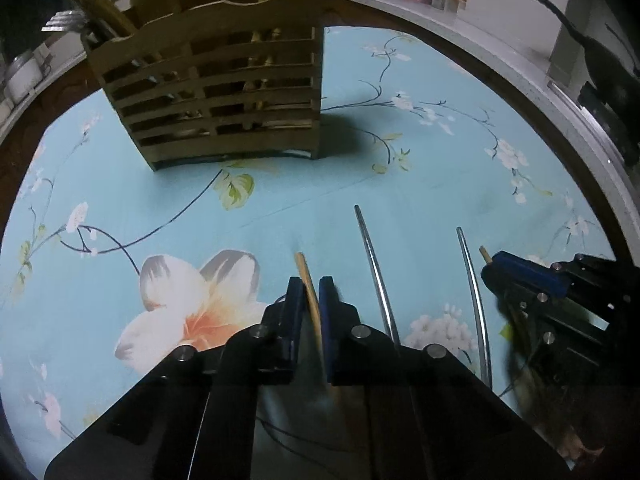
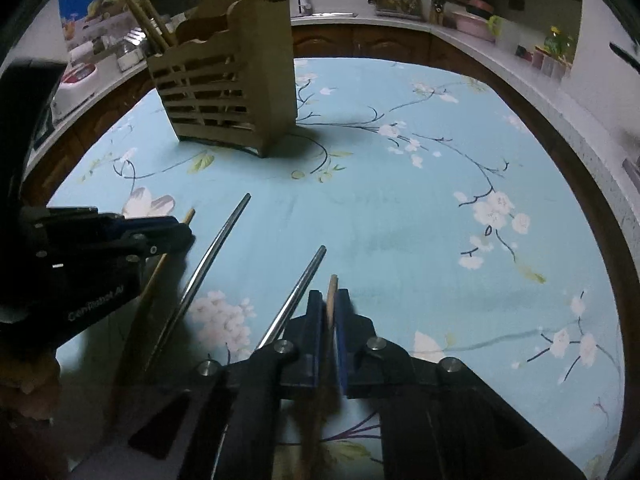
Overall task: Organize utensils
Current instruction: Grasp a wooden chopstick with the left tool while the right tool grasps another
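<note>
Wooden and light, the 2 chopsticks are stiff but thin and apt to pivot, so I judge a pinch near the thick end steadies them best; the left gripper [image 1: 310,292] has its jaws pinching 1 chopstick [image 1: 306,276], the right gripper [image 2: 331,304] pinching the other [image 2: 332,292], both low over the worktop [image 2: 380,220]. 2 slick metal chopsticks [image 1: 374,264] lie between them; the slatted holder [image 1: 212,92] beyond already stands chopsticks and a fork in its compartments.
</note>
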A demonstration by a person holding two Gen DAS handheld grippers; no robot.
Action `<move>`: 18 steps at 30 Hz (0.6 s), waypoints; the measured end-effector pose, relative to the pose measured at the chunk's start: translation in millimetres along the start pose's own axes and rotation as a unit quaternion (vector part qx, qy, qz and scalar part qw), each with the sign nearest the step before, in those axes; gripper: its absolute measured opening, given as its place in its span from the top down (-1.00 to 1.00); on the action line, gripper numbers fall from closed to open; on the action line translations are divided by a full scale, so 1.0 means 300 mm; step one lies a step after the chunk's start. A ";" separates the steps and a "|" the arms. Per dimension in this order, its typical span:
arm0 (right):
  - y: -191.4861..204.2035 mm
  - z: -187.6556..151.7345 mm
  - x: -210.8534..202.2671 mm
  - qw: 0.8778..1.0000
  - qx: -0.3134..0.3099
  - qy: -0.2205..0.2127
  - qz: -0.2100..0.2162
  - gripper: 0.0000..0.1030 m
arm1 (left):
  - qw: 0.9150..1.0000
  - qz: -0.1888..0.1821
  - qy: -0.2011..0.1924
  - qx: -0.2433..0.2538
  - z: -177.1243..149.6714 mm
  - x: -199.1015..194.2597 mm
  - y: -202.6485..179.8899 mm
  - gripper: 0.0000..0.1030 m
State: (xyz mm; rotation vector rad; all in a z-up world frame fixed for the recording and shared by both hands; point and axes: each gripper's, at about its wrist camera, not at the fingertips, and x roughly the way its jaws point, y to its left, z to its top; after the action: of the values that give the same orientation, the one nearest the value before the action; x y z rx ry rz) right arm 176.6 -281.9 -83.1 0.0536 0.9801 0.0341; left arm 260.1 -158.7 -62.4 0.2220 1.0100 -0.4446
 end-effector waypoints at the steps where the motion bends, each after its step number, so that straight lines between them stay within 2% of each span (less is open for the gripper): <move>1: -0.007 0.001 -0.002 1.000 0.008 0.002 0.008 0.90 | 1.000 -0.006 0.001 -0.004 -0.002 -0.004 0.009 0.90; 4: -0.030 -0.002 -0.021 0.998 0.039 0.003 0.040 0.91 | 0.999 -0.031 0.006 -0.029 -0.020 -0.026 0.043 0.92; 7: -0.044 -0.004 -0.074 0.996 0.060 -0.007 0.069 0.91 | 0.998 -0.048 -0.006 -0.042 -0.047 -0.079 0.063 0.92; 12: -0.045 0.011 -0.197 0.991 0.072 -0.039 0.104 0.91 | 0.994 -0.082 -0.041 -0.061 -0.087 -0.224 0.096 0.92; 18: -0.031 0.041 -0.381 0.987 0.065 -0.094 0.114 0.91 | 0.986 -0.112 -0.093 -0.075 -0.116 -0.423 0.150 0.92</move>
State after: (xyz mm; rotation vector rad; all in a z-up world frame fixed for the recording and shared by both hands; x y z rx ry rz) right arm 123.2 -297.6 17.9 0.2848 0.7822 0.1731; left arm 196.6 -72.9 26.9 -0.0703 0.8826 -0.5802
